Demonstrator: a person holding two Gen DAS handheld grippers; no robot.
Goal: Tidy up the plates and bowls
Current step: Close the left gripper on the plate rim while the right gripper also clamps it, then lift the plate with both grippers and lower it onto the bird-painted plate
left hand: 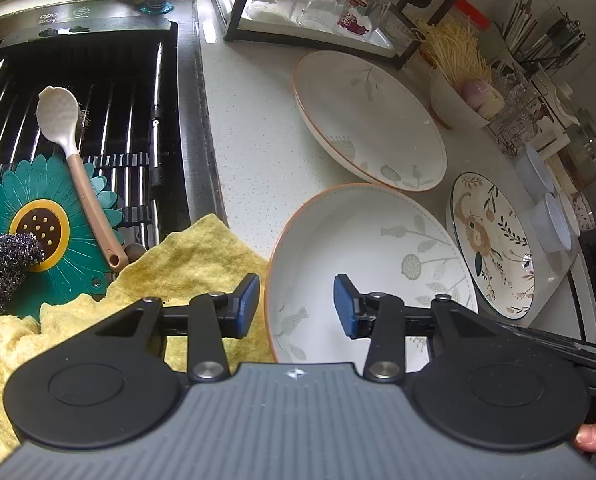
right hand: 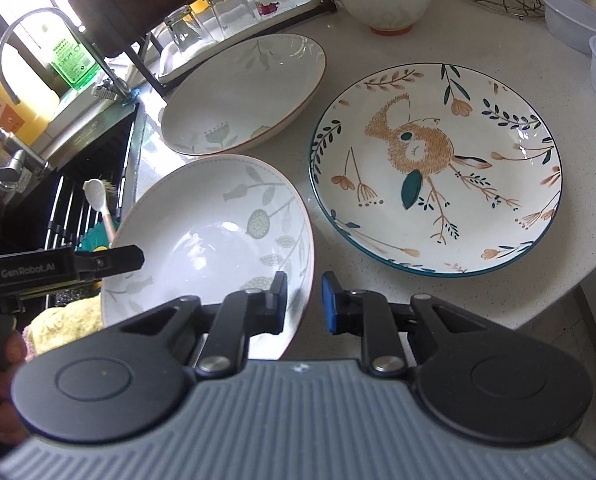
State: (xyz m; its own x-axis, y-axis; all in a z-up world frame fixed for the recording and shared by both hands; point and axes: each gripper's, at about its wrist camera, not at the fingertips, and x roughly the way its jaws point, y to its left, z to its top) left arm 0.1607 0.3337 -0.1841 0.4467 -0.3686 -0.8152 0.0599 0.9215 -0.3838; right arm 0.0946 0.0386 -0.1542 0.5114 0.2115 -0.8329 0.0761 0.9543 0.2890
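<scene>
While near bowl rim sits between both grippers' jaws, pad contact hidden: grip unclear.

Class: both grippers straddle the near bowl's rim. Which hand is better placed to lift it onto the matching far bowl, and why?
Probably the right. The right gripper has its jaws close about the near bowl rim, on the side facing the far bowl. The left gripper straddles the opposite rim with a wider gap.
</scene>
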